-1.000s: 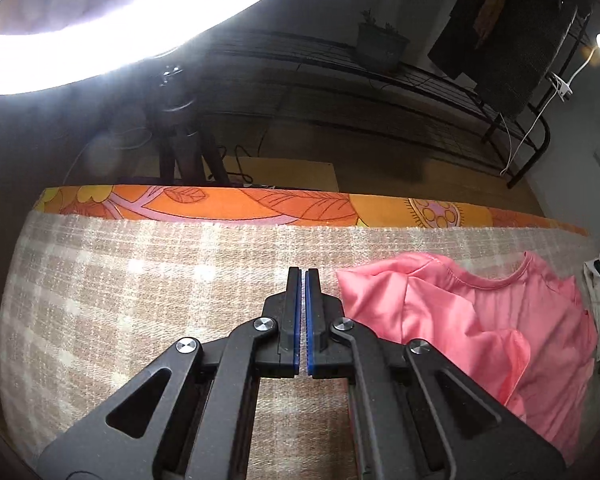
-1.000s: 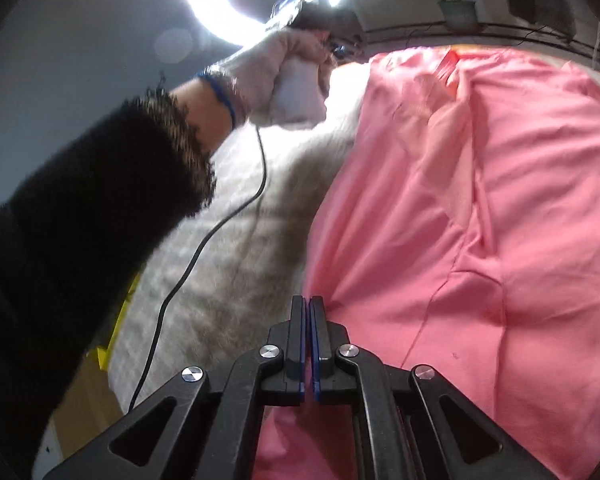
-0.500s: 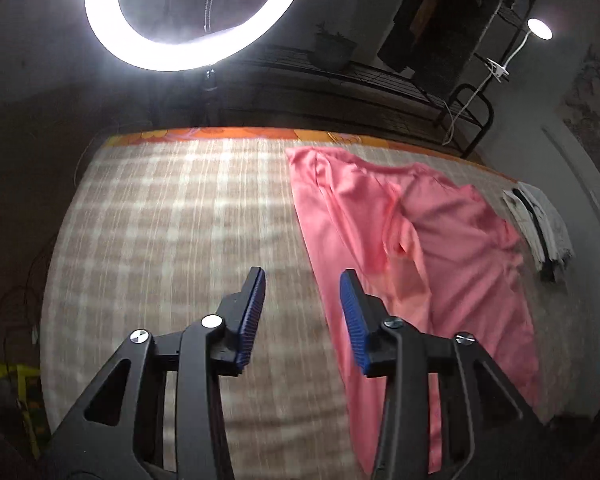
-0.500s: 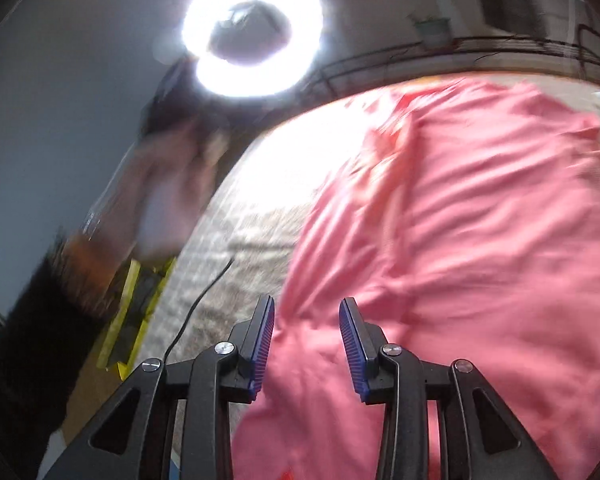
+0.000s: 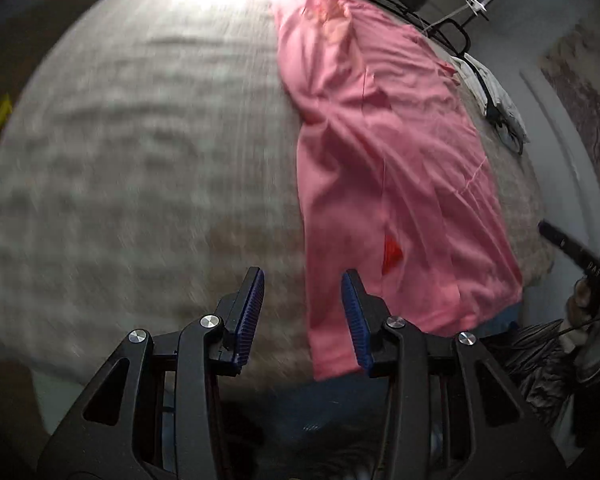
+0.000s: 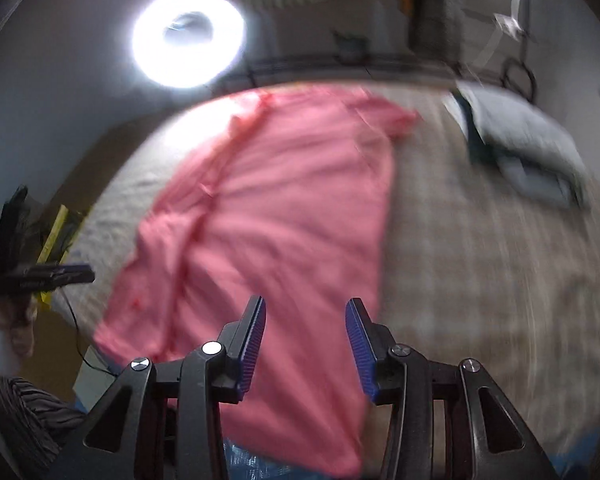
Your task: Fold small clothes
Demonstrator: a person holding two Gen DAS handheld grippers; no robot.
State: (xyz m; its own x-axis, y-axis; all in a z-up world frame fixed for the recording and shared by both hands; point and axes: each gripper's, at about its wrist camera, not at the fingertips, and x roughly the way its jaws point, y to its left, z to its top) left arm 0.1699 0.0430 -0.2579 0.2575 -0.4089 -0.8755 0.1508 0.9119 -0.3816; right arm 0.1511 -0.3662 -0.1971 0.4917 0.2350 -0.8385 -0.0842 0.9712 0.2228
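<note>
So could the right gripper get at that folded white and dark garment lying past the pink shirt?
Probably yes. The right gripper is open and holds nothing, and only bare checked cloth lies between it and the folded garment.

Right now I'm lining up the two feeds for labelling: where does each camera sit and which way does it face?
Left wrist: on the left gripper, looking down and forward over the checked cover left of the pink shirt; its open fingers show, the person's other hand at far right.
Right wrist: on the right gripper, above the shirt's near hem, facing the ring light; open fingers show.
Shared: shirt, cover, and the folded pale garment.
</note>
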